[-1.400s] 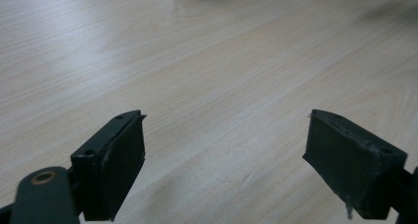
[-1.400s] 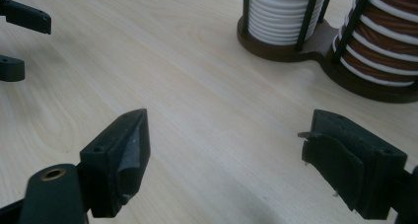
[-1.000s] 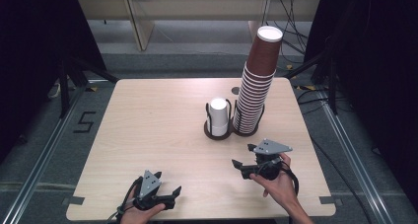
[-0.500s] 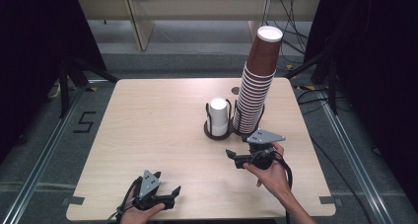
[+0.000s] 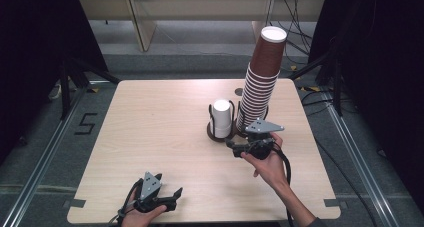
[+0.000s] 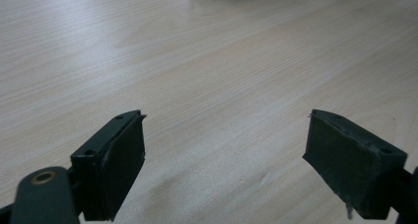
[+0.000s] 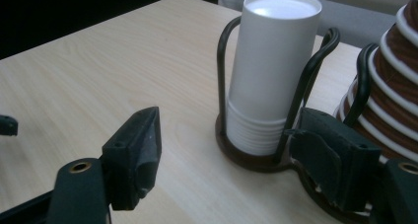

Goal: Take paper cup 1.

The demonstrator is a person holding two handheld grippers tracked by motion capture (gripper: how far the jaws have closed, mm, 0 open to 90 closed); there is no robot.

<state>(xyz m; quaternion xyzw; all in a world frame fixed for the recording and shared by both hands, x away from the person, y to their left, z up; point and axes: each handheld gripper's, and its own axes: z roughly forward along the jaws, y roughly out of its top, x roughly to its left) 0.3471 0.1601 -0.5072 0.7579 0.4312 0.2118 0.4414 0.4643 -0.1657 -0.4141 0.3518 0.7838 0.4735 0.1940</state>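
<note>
Two hand-held black grippers are working over a pale wood-grain table [image 5: 150, 132], each gripped by a person's hand coming in from the near edge. The right gripper [image 5: 235, 146], topped by its grey three-cornered plate, is hovering just in front of a dark wire cup holder [image 5: 220, 133] near the table's middle right, its jaws standing wide apart and holding nothing. In the right gripper view the right gripper [image 7: 222, 160] is facing the holder's round dark base, with the short stack of upside-down white paper cups [image 7: 273, 71] standing upright inside the wire loops, roughly between the two jaws but farther off. Whether the right-hand jaw is touching the wire is not clear.

Just beside the white stack, on its right, a tall leaning tower of nested brown paper cups with white rims [image 5: 260, 82] is rising from a second holder ring, its top tilting toward the table's far right corner. The same brown cups [image 7: 389, 100] are showing at the right edge of the right gripper view.

The left gripper [image 5: 172, 197] is lying low at the near left edge of the table, well apart from the cups. In the left gripper view the left gripper [image 6: 224, 160] is pointing across bare wood, its jaws spread wide and empty, with the holder's dark base just showing at the top edge.
</note>
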